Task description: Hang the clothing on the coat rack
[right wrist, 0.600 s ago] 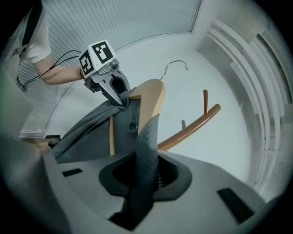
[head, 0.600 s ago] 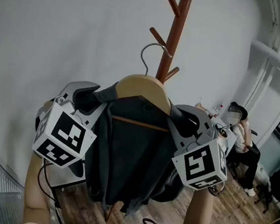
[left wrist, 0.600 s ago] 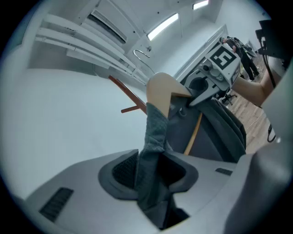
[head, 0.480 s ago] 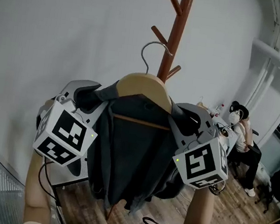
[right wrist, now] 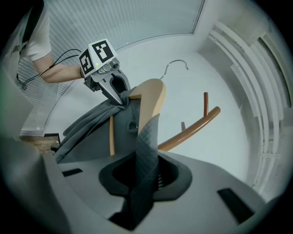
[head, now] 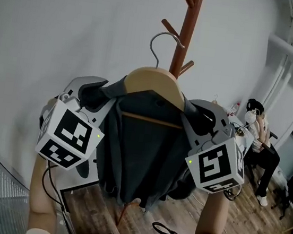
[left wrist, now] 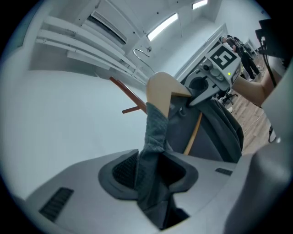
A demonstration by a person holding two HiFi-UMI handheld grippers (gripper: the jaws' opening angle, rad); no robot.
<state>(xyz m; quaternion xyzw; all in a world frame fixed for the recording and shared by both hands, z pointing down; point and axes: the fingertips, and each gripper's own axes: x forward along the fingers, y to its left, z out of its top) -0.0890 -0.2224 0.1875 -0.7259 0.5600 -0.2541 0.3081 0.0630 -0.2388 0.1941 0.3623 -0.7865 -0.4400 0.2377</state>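
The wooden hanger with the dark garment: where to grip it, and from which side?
Probably both shoulder ends, one from each side, pinching garment over wood: the hanger is wide, and its wire hook is free for the coat rack.

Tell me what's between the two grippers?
The head view shows a dark jacket on a wooden hanger between the left gripper and right gripper, each shut on a shoulder.

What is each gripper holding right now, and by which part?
Both hold the dark grey garment draped on the wooden hanger. The left gripper pinches the fabric at one shoulder, the right gripper at the other shoulder.
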